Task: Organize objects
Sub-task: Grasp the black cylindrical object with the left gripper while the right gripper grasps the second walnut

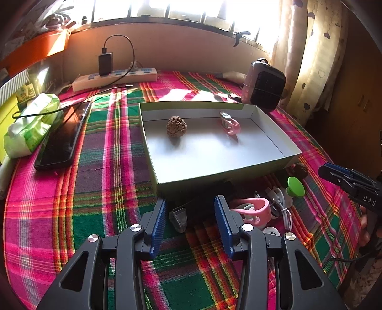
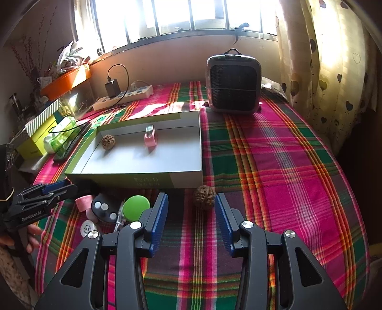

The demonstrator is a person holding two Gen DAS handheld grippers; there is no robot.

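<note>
Both grippers' fingers wide, empty, walnut between right pair, box behind, clutter left

Plaid pink-green tablecloth — grey-lined box

Sunlit barred window, heart-print curtain
</note>
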